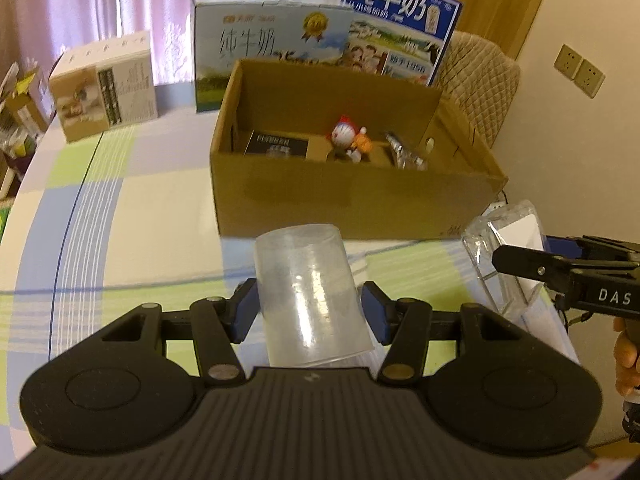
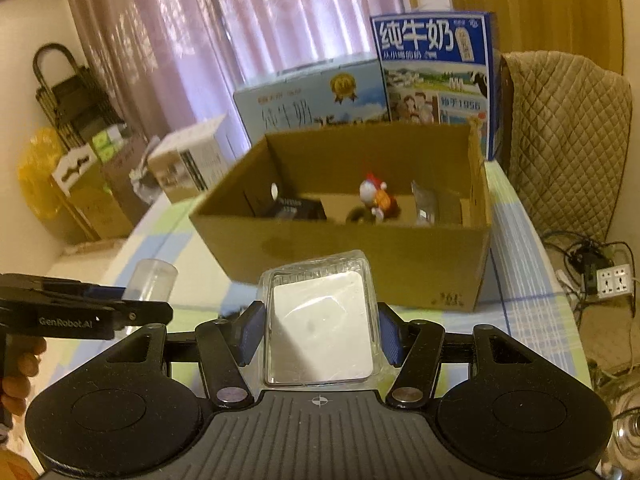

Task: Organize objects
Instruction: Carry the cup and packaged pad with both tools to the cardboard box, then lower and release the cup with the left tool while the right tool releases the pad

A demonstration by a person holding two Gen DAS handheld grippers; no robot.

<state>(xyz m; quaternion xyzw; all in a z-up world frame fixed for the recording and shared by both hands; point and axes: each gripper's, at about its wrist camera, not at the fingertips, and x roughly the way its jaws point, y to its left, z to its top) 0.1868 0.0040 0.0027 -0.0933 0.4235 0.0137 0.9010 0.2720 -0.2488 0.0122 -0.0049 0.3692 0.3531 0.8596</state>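
Note:
My left gripper (image 1: 310, 308) is shut on a clear plastic cup (image 1: 310, 292), held bottom-up above the table in front of the open cardboard box (image 1: 340, 204). My right gripper (image 2: 320, 330) is shut on a clear plastic clamshell case (image 2: 320, 328) with a white card inside, also in front of the box (image 2: 360, 256). The case shows at the right of the left wrist view (image 1: 508, 252); the cup shows at the left of the right wrist view (image 2: 154, 280). Inside the box lie a black packet (image 1: 278, 146), a Doraemon toy (image 1: 350, 140) and a silvery wrapped item (image 1: 404, 152).
Two milk cartons (image 1: 276, 44) (image 1: 400, 16) stand behind the box, and a small printed box (image 1: 104, 88) sits at the far left. A quilted chair (image 2: 568, 140) stands at the right. The checked tablecloth (image 1: 120, 200) covers the round table. A power strip (image 2: 614, 280) and cables lie on the floor.

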